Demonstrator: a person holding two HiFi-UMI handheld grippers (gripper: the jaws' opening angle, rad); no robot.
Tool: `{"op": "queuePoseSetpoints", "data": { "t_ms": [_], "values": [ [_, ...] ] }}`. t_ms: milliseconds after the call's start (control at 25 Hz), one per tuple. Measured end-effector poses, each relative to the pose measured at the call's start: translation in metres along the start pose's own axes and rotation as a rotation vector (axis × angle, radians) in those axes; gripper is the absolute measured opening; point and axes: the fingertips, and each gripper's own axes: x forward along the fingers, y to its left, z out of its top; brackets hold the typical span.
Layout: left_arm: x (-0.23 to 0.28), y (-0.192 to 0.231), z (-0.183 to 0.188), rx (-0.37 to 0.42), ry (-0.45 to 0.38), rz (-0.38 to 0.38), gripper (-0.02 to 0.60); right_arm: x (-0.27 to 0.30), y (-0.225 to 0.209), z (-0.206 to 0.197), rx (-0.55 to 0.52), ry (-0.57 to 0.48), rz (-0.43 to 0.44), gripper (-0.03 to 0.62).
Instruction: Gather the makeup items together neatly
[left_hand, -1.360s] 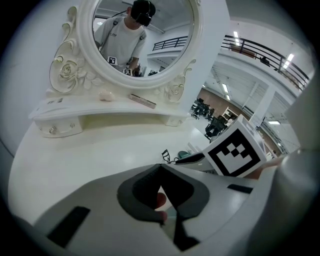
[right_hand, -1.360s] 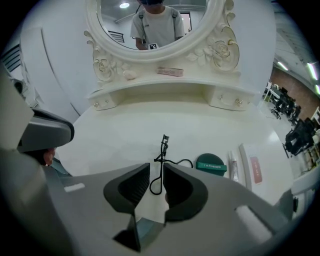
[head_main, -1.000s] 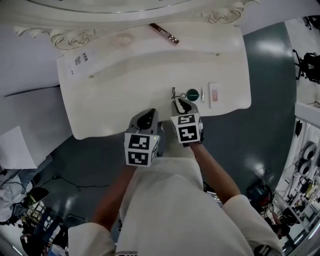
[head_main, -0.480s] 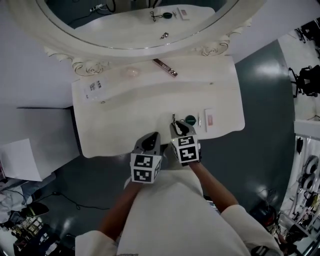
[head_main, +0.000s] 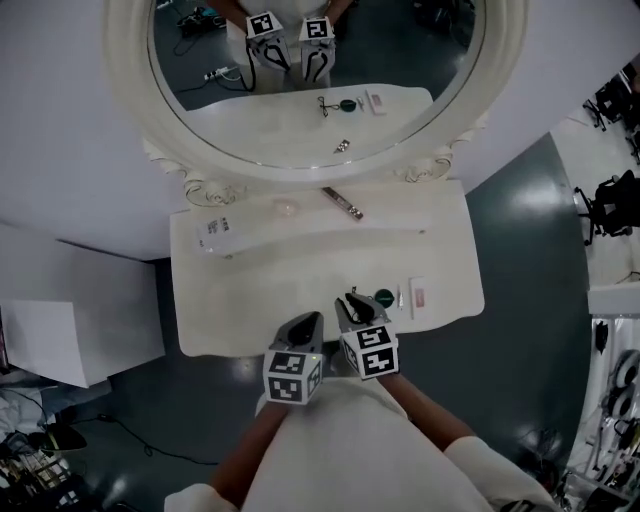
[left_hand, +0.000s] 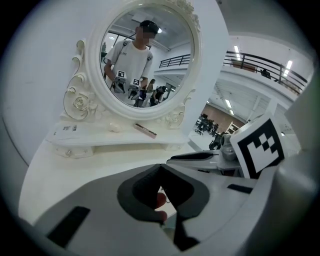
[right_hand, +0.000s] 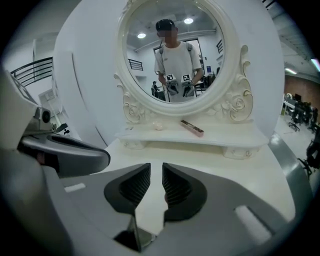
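Observation:
On the white dressing table (head_main: 250, 300), near its front right, lie a black eyelash curler (head_main: 349, 297), a round green compact (head_main: 384, 297), a small tube (head_main: 400, 297) and a flat white case (head_main: 418, 297). A rose-gold stick (head_main: 342, 203) (right_hand: 192, 127), a small pale lump (head_main: 287, 208) and a white packet (head_main: 222, 228) rest on the raised back shelf. Both grippers hang above the front edge. My left gripper (head_main: 308, 320) (left_hand: 159, 168) has its tips touching, holding nothing. My right gripper (head_main: 351, 302) (right_hand: 156, 169) has just been closing; a narrow gap remains, with nothing in it.
A big oval mirror (head_main: 310, 90) in an ornate white frame stands behind the shelf and reflects the person and both grippers. Dark floor surrounds the table. A low white box (head_main: 70, 330) stands to the left.
Both grippers have risen above the table's front edge. The head view has swung up, so the mirror now fills the top and the table looks smaller.

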Motion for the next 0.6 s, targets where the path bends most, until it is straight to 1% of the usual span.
{"op": "queuePoseSetpoints", "data": {
  "t_ms": [80,200,440,600],
  "values": [
    [-0.009,0.0,0.011,-0.013,-0.026,-0.006,-0.005,-0.005,0.009,0.013,-0.031,-0.029,0.013,0.072],
    [-0.021,-0.002,0.027,-0.011,-0.062,-0.016,-0.005,-0.016,0.021,0.031,-0.058,-0.075,0.031,0.072],
    [-0.04,-0.007,0.053,0.038,-0.117,-0.023,-0.005,-0.038,0.036,0.072,-0.085,-0.184,0.064,0.072],
    [-0.053,-0.016,0.07,0.057,-0.152,-0.048,-0.005,-0.057,0.045,0.097,-0.097,-0.253,0.086,0.072]
  ]
}}
